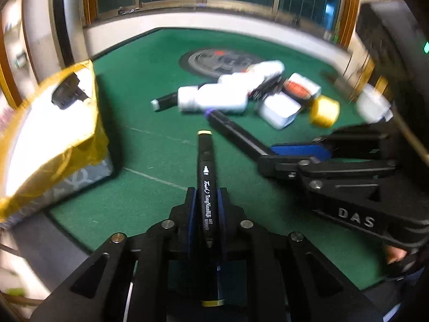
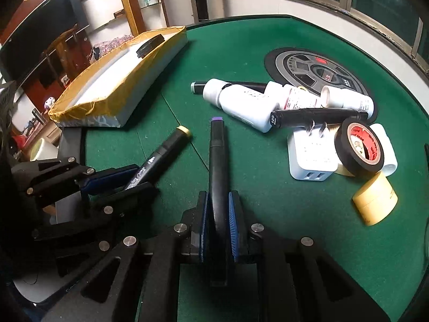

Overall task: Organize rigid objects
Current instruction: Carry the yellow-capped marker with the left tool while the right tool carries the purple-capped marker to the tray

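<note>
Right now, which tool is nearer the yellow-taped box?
Left. The left tool, holding the yellow-capped marker, sits just short of the yellow-taped box; the right tool, holding the purple-capped marker, is farther right.

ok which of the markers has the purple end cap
The marker clamped in the right gripper. The left gripper's marker has a yellow cap, and the two in the pile show grey and black ends.
</note>
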The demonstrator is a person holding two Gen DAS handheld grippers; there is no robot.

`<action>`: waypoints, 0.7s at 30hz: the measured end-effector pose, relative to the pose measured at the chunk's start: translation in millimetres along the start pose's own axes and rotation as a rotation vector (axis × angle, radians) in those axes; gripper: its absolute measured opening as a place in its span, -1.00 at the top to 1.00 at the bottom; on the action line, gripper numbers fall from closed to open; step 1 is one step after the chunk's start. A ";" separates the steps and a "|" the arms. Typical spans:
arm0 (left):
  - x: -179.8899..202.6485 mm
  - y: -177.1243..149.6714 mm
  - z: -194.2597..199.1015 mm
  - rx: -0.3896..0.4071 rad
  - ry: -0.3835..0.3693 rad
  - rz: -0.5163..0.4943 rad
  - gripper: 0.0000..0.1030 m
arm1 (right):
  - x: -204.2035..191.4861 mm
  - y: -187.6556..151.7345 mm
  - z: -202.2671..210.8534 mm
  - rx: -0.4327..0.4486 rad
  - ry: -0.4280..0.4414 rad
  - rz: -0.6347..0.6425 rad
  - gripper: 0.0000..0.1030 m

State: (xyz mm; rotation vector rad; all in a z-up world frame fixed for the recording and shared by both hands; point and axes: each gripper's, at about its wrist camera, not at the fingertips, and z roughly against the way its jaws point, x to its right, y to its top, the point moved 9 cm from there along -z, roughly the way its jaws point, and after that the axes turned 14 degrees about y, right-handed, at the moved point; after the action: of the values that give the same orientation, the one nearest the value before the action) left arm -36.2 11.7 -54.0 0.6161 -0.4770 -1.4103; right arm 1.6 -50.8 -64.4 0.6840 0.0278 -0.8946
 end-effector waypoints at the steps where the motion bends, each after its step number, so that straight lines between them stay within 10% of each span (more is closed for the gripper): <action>1: -1.7 1.7 2.5 0.010 -0.006 0.013 0.76 | -1.1 2.0 4.0 0.014 0.006 -0.004 0.75; 21: -78.5 42.0 59.5 0.132 -0.106 0.310 0.76 | -33.1 35.6 48.5 0.213 0.221 -0.094 0.75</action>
State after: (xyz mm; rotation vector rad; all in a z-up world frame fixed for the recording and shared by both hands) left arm -51.5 85.1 22.5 0.5481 -0.7222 -1.1262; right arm -6.0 -39.2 2.8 0.9850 0.1651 -0.9161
